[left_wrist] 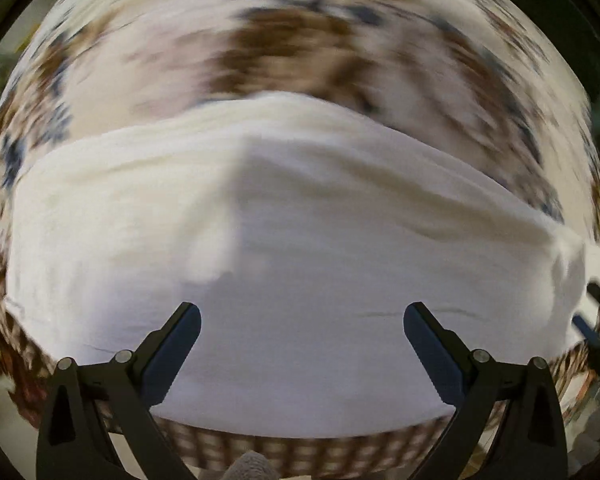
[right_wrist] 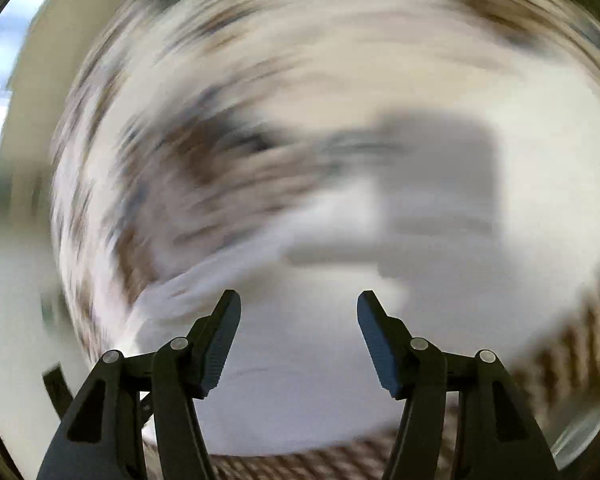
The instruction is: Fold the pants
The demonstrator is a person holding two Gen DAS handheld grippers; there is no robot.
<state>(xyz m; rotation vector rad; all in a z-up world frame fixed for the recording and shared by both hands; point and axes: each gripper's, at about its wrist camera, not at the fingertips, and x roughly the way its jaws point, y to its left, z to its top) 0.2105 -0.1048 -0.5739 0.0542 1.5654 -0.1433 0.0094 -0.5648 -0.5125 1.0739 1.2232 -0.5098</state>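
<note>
White pants (left_wrist: 300, 240) lie folded as a broad band across a patterned cloth surface (left_wrist: 292, 48). My left gripper (left_wrist: 302, 314) is open, its fingers spread wide just above the pants' near edge, holding nothing. In the right wrist view the pants (right_wrist: 300, 380) show as a blurred white sheet under my right gripper (right_wrist: 298, 304), which is open and empty. A grey shadow falls on the cloth ahead of it. The right wrist view is heavily motion-blurred.
The surface is a white cloth with brown and blue patterns and a brown woven border (left_wrist: 300, 450) at the near edge. My other gripper's dark fingers (left_wrist: 598, 320) show at the far right of the left wrist view. Pale floor (right_wrist: 8, 320) lies left.
</note>
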